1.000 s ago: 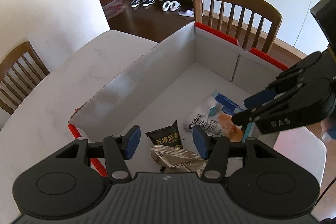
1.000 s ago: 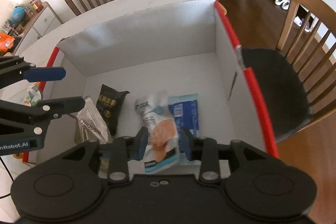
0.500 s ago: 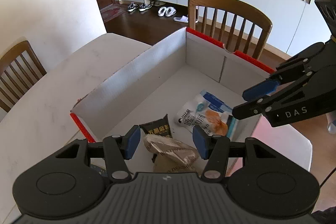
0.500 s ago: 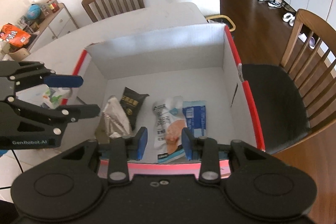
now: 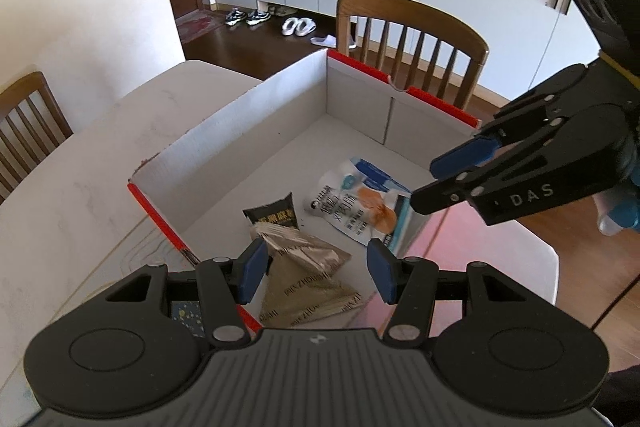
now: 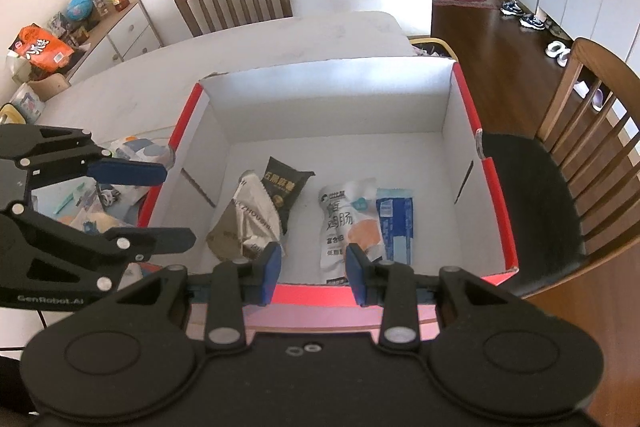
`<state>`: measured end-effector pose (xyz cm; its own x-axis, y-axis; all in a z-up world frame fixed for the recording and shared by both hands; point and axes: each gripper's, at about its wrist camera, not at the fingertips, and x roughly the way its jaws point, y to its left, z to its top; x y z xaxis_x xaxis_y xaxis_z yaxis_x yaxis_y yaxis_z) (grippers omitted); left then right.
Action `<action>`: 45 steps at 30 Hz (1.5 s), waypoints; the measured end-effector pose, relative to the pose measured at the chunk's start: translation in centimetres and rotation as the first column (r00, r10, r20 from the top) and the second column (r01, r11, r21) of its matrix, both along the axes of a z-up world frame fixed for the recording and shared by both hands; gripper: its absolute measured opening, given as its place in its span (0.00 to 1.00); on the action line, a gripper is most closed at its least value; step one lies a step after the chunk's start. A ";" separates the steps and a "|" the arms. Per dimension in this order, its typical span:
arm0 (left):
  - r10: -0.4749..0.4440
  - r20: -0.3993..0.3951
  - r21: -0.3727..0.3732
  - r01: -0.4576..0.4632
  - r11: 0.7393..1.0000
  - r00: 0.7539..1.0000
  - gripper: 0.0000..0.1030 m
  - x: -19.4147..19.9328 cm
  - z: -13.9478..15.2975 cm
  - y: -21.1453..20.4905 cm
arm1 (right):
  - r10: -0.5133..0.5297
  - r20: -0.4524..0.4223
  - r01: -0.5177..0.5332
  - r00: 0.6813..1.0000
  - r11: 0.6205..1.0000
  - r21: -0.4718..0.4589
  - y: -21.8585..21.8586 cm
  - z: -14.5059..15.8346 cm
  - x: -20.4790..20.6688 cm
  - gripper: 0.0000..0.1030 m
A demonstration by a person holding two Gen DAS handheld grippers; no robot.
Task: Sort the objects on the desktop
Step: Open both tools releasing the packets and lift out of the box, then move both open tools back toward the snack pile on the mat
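Left of the box (image 6: 496,195), loose packets (image 6: 100,219) wait on the worktop (image 6: 280,39) — right by your left tongs (image 6: 172,205). Both tongs are open and empty — your right tongs (image 6: 314,273) are farther.

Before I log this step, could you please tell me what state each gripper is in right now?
Left gripper: open, holding nothing, above the box.
Right gripper: open, holding nothing, above the box's near edge.
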<state>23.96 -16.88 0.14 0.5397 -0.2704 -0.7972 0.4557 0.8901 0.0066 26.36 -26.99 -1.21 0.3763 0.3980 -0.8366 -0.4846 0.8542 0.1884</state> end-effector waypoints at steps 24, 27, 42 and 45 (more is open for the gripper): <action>0.010 0.024 -0.073 -0.008 0.997 1.000 0.81 -4.8 0.5 3.3 | -0.030 0.058 0.030 0.998 1.000 0.001 1.8 1.1 -2.5 0.77; 0.027 0.023 -0.088 -0.024 0.996 0.999 0.85 -5.4 0.4 4.3 | -0.029 0.070 0.028 0.997 1.000 0.013 2.4 1.3 -3.0 0.80; 0.094 0.023 -0.126 -0.091 0.988 0.995 1.00 -8.8 -0.1 10.2 | 0.031 0.131 -0.032 0.991 0.999 0.007 7.6 1.3 -6.7 0.84; 0.105 0.027 -0.123 -0.101 0.987 0.994 1.00 -9.5 -0.1 11.6 | 0.042 0.131 -0.043 0.990 0.999 0.006 8.9 1.2 -7.3 0.84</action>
<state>14.41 -5.29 0.08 0.5950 -0.3062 -0.7431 0.3633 0.9272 -0.0912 19.04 -18.06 0.04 0.4650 0.4228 -0.7778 -0.5415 0.8309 0.1279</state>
